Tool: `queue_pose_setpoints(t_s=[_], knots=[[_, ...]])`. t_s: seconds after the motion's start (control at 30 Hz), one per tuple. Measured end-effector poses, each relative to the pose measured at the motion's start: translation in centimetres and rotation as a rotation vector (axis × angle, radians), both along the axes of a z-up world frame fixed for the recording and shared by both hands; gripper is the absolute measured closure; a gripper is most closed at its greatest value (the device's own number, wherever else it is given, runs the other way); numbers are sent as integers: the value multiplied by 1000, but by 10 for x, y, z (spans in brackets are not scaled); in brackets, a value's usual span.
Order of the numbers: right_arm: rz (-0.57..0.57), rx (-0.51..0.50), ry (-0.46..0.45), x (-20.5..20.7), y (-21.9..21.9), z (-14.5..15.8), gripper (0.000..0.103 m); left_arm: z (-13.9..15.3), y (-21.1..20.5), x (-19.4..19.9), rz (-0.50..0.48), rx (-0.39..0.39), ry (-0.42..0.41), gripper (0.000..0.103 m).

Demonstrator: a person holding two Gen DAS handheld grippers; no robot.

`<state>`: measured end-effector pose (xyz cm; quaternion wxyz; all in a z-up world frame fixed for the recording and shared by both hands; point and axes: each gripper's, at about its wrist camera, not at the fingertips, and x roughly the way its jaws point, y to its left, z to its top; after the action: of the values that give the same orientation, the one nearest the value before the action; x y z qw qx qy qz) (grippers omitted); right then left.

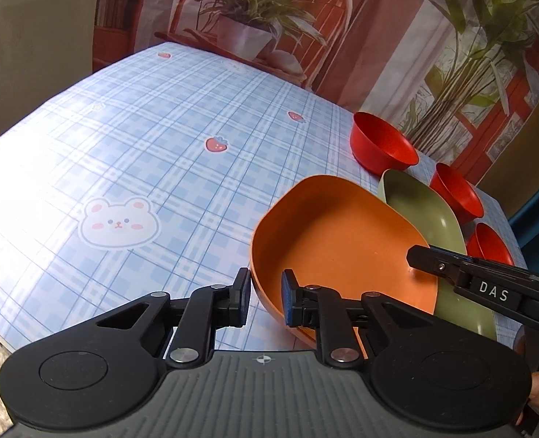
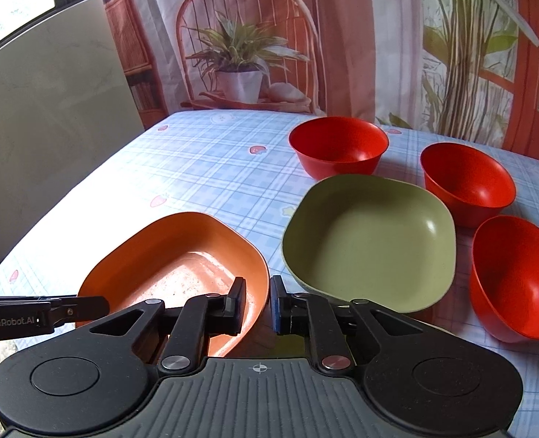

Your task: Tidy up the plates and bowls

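An orange plate (image 1: 338, 244) is tilted up at the table's near edge, also in the right wrist view (image 2: 182, 255). My left gripper (image 1: 266, 297) straddles its near left rim, jaws a little apart with the rim between them. My right gripper (image 2: 258, 304) straddles its right rim in the same way; its finger (image 1: 437, 264) reaches in from the right in the left wrist view. A green plate (image 2: 371, 241) lies flat to the right, partly under the orange plate's edge. Three red bowls stand behind and beside it (image 2: 338, 149) (image 2: 466, 182) (image 2: 514, 277).
The table (image 1: 142, 138) has a blue checked cloth with bear and strawberry prints. A printed curtain backdrop (image 2: 255, 36) hangs behind it. A grey panel (image 2: 50, 138) stands at the left. The table's near edge runs just below both grippers.
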<state>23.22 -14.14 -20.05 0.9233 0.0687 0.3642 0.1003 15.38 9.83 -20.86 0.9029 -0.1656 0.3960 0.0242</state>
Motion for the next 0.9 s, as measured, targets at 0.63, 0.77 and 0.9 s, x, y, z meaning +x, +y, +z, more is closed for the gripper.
queue_pose_setpoints(t_s=[0.63, 0.77, 0.9], knots=[[-218, 151, 4, -114, -95, 5, 89, 27, -100, 43, -404, 134, -54, 84], [-234, 177, 10, -127, -106, 4, 88, 21, -113, 55, -453, 148, -20, 84], [-230, 180, 25, -132, -110, 5, 88, 14, -123, 65, -485, 173, -1, 84]])
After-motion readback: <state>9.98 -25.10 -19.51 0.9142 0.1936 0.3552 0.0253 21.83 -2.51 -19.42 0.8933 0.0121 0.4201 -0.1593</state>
